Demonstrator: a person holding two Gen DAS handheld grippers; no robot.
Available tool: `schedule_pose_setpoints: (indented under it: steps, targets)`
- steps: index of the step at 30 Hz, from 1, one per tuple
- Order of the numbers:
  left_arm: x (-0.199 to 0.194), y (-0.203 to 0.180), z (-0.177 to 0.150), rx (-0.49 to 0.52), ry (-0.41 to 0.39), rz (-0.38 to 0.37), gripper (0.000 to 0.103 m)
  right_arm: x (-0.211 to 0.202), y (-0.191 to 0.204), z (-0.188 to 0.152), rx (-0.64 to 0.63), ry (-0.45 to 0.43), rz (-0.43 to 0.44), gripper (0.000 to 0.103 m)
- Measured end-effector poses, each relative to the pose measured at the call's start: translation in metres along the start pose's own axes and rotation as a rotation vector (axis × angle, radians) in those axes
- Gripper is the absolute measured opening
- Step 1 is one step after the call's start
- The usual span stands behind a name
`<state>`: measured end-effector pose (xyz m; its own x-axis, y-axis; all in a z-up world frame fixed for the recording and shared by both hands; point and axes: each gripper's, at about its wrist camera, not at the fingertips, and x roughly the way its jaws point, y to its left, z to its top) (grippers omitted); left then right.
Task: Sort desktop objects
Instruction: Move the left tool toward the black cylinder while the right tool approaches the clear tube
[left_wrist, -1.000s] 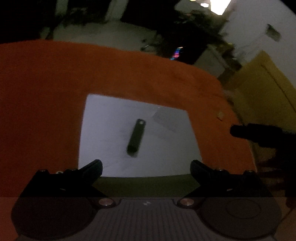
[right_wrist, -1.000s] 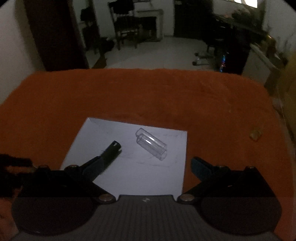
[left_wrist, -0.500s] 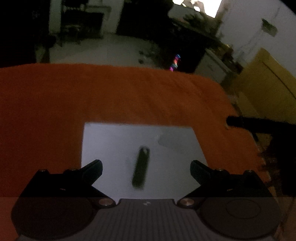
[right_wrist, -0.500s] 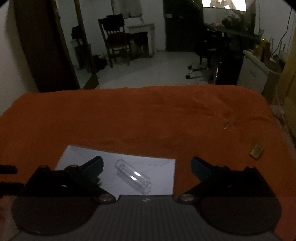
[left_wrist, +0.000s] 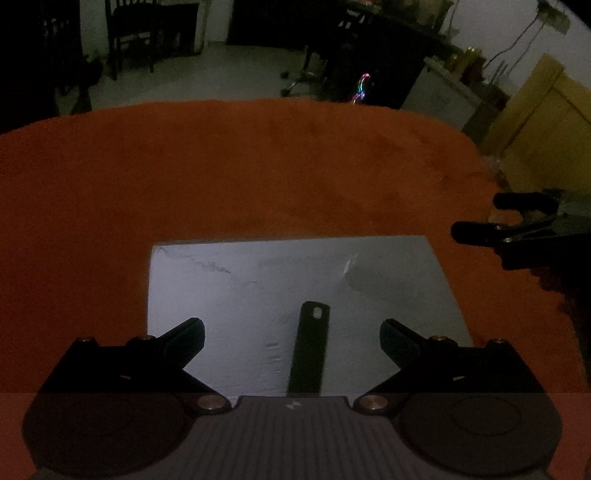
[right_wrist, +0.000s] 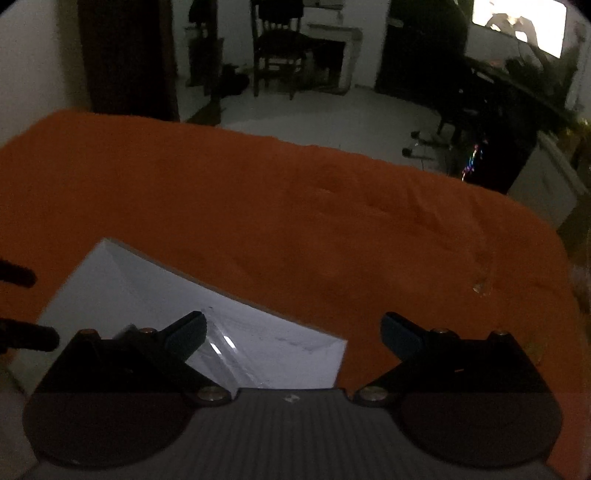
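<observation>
Dim light makes fine detail hard for us to read, but the layout is plain enough. We see an orange cloth (left_wrist: 280, 166) covering the desk, and on it a white sheet of paper (left_wrist: 229, 295). From the left wrist view, our left tongs (left_wrist: 291, 338) stand released, jaws wide apart and holding nothing, low over the near part of the sheet. Between those jaws lies a dark, slim pen-like object (left_wrist: 310, 350), flat on the paper, its far end showing a small pale spot and its near end hidden under the tongs' body; neither finger touches it. Farther right on the sheet we make out a faint clear plastic case (left_wrist: 360, 275), hard to read in that view. The right tongs show at the right edge of that view, beyond the paper's right side. From the right wrist view, our right tongs (right_wrist: 291, 330) are likewise released and empty. The clear plastic case (right_wrist: 218, 354) lies on the paper just beside the left finger (right_wrist: 186, 330), partly behind it; we cannot tell whether they touch. A small pale scrap (right_wrist: 482, 286) sits on the cloth, well apart to the right.
</observation>
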<state>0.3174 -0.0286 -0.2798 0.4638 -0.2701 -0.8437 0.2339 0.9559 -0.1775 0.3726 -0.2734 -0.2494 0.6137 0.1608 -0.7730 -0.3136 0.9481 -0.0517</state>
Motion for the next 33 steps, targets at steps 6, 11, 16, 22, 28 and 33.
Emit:
schedule_pose_setpoints:
  steps: [6, 11, 16, 22, 28, 33]
  targets:
    - [0.015, -0.012, 0.002, 0.128, 0.138, 0.058, 0.103, 0.020, 0.015, -0.002, -0.027, 0.061, 0.076, 0.103]
    - [0.014, -0.020, 0.000, 0.212, 0.134, 0.017, 0.103, 0.036, 0.051, -0.002, -0.204, 0.114, 0.046, 0.103]
    - [0.016, -0.021, -0.005, 0.243, 0.149, 0.029, 0.103, 0.060, 0.071, -0.014, -0.335, 0.177, -0.013, 0.102]
    - [0.015, -0.024, -0.012, 0.277, 0.100, 0.053, 0.103, 0.076, 0.061, -0.029, -0.276, 0.207, -0.019, 0.098]
    - [0.023, -0.020, -0.008, 0.222, 0.188, 0.093, 0.103, 0.078, 0.059, -0.037, -0.207, 0.237, 0.029, 0.088]
    - [0.032, -0.015, -0.008, 0.208, 0.236, 0.088, 0.103, 0.084, 0.070, -0.051, -0.222, 0.300, 0.086, 0.074]
